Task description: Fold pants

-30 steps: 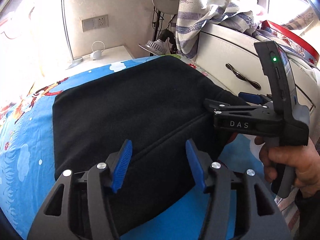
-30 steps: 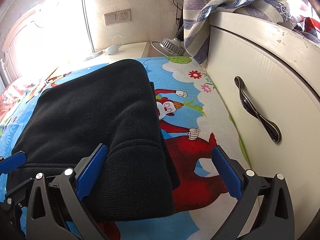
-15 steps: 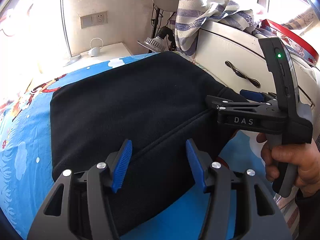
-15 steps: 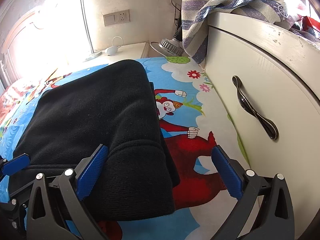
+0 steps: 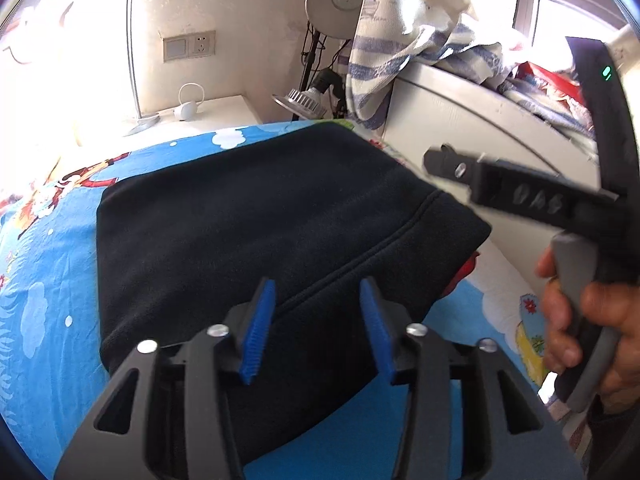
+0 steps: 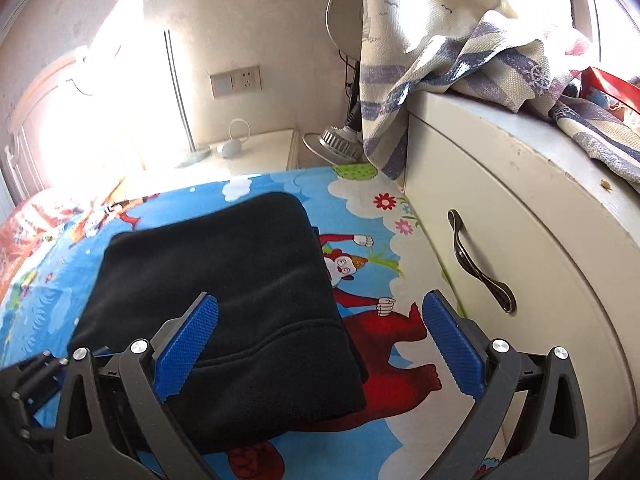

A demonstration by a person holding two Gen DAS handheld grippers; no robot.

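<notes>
Pants [image 5: 256, 224], soft thick black fleece folded on the bed [image 5: 44, 300], should bunch limply, so pinch the seamed near edge; left gripper [image 5: 318, 328] closing on nothing, right gripper [image 6: 320, 344] spread empty.

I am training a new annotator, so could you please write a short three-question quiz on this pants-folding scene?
1. True or false: the black pants lie folded in a compact stack on the cartoon bedsheet.
2. What stands on the bedsheet right of the pants in the right wrist view? A) a laundry basket B) a white cabinet with a dark handle C) a chair
3. Is either the left gripper or the right gripper pinching the fabric?

Key
1. True.
2. B, the white cabinet.
3. No: the right gripper's jaws are spread wide above the stack; the left gripper's jaws are closing, but their pads press on nothing.
</notes>
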